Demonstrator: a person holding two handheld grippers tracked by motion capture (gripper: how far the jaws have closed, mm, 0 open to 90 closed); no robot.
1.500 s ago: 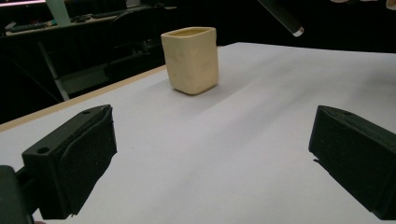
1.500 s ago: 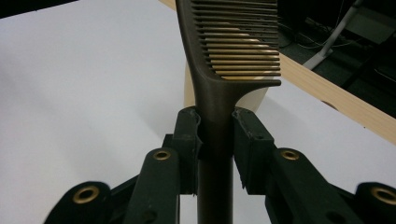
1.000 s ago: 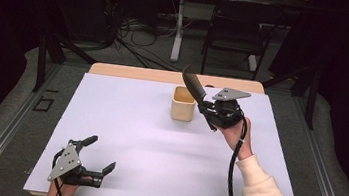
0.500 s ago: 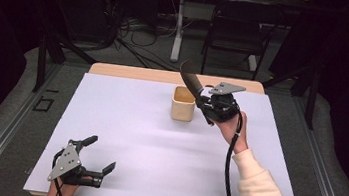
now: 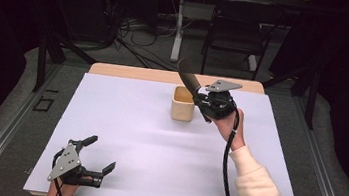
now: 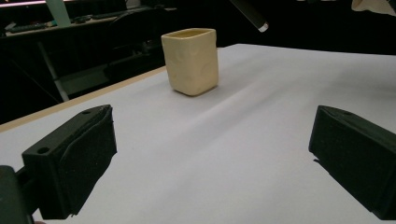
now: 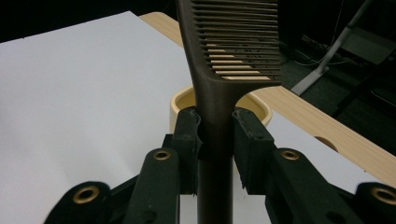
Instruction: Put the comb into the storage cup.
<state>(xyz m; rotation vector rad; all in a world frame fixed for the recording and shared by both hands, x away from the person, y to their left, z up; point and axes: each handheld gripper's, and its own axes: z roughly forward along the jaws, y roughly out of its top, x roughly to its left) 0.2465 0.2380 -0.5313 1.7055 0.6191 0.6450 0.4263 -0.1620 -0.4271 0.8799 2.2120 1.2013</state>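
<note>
The right gripper point(image 5: 201, 103) has a dark comb point(image 5: 188, 78) clamped by its handle, jaws pinched tight on either side of it, and it hangs just beside the cream cup point(image 5: 183, 104) at the far middle of the table point(image 5: 122, 137). The grip sits low on the handle, so the toothed end sticks up and away past the cup's rim. My read: the comb is meant for that cup, and holding it by the handle keeps the long end free to tip in.

Down at the near left corner the left gripper point(image 5: 99, 157) rests on the table with its jaws wide apart and nothing between them. It looks parked, well apart from the action, leaving the cup clear for the other hand.

The right gripper view gives what the high view cannot: the pads point(image 7: 190, 135) pressed flat on the comb point(image 7: 219, 74) handle, the fine teeth up top, and the cup point(image 7: 180, 105) mouth straight behind the jaws, open and apparently empty.

The left gripper view looks low across the white table point(image 6: 261, 140) and shows the cup point(image 6: 191, 60) side-on, upright, rounded-square, standing on its own. The tip of the comb point(image 6: 252, 14) pokes in from above, clearly off the cup and above its rim.

The high view alone lays out both hands at once, and the comb's slant over the cup.
</note>
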